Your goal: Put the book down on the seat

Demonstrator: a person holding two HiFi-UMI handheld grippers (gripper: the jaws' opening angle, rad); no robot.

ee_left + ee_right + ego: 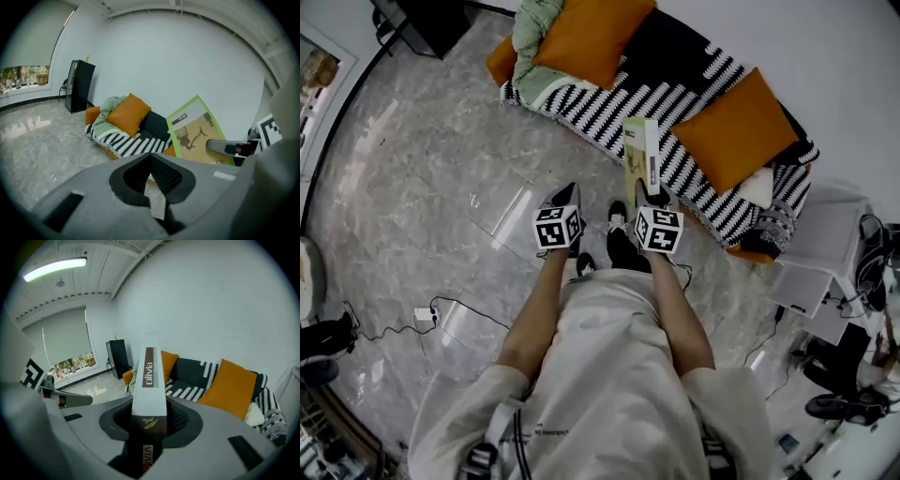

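The book (641, 150) has a green-edged cover and a white spine printed "olivia" (149, 376). It stands upright in my right gripper (149, 416), whose jaws are shut on its lower end. In the head view the right gripper (652, 194) holds the book just in front of the sofa seat (609, 108), which has a black-and-white striped cover. My left gripper (566, 195) hangs beside it at the left, over the floor. In its own view the left gripper (151, 161) is shut with nothing between its jaws. The book's cover (199, 131) shows to its right there.
Two orange cushions (591, 37) (742, 131) and a green blanket (534, 28) lie on the sofa, with a white pillow (757, 190) at its right end. A white box (825, 244) stands to the right. A black cabinet (78, 86) is at the far wall. Cables (422, 317) lie on the marble floor.
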